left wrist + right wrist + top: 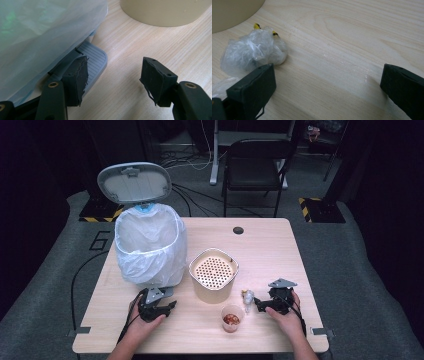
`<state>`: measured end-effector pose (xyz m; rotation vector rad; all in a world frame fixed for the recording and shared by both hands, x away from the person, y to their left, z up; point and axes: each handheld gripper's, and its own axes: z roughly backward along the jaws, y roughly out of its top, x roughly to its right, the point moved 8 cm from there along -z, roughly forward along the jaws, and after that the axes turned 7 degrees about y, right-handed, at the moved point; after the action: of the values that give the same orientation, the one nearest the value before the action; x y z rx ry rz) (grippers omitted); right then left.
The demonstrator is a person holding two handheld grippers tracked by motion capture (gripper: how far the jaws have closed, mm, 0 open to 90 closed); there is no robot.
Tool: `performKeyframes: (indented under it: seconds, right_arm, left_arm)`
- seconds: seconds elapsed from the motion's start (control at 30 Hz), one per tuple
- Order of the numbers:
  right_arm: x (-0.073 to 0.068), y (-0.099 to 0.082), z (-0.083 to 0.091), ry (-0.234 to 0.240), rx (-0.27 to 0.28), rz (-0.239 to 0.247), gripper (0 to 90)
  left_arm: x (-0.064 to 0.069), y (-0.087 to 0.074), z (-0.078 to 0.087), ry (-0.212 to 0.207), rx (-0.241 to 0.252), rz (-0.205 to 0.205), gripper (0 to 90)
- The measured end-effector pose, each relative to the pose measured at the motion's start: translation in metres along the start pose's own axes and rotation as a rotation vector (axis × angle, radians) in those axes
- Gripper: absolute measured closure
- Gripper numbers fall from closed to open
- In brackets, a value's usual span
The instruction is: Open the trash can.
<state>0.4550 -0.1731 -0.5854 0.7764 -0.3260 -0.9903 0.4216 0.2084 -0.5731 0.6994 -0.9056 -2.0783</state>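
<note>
My left gripper [170, 306] lies near the table's front left, just before the white-bagged pedal bin [150, 245]. In the left gripper view its jaws [115, 75] stand apart over bare wood, and the left fingertip [78, 72] sits over the bin's grey ribbed pedal [96, 58]. My right gripper [258, 304] rests at the front right, open wide [327, 82] with only tabletop between its fingers. A crumpled clear plastic wrapper [254, 51] with small yellow bits lies just beyond its left finger. That same wrapper [247, 296] sits between the beige pot and the right gripper.
The bin's grey lid [134, 182] stands raised. A beige round pot [213, 275] with a perforated insert sits mid-table. A small clear cup [232, 318] holding reddish bits stands in front of it. A black chair [255, 165] is beyond the wooden table [270, 250].
</note>
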Motion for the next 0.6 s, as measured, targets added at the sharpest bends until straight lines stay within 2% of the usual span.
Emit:
performKeyframes:
  seconds: [0.07, 0.13, 0.17, 0.23, 0.47, 0.53, 0.6]
  right_arm:
    - [0.0000, 0.0000, 0.0000, 0.000, 0.000, 0.000, 0.0]
    - [0.0000, 0.0000, 0.0000, 0.000, 0.000, 0.000, 0.0]
    - [0.0000, 0.0000, 0.0000, 0.000, 0.000, 0.000, 0.0]
    - [0.0000, 0.0000, 0.0000, 0.000, 0.000, 0.000, 0.0]
    - [-0.0002, 0.0002, 0.0002, 0.002, -0.001, -0.002, 0.2]
    - [0.0010, 0.0006, 0.0010, 0.001, -0.006, 0.008, 4.5]
    - [0.0020, 0.0024, 0.0035, -0.002, 0.003, 0.003, 15.9]
  left_arm:
    - [0.0004, -0.0003, 0.0001, 0.004, 0.003, -0.006, 38.3]
    - [0.0024, -0.0012, -0.0004, 0.020, 0.014, 0.007, 38.2]
    - [0.0027, -0.0017, 0.0000, 0.016, 0.010, 0.001, 38.2]
    - [0.0013, -0.0014, -0.0004, 0.034, 0.021, -0.021, 38.2]
    - [0.0028, -0.0022, 0.0000, 0.025, 0.016, -0.017, 38.2]
    - [0.0039, -0.0023, -0.0003, 0.030, 0.015, -0.014, 38.2]
    - [0.0041, -0.0025, -0.0001, 0.030, 0.011, -0.024, 38.2]
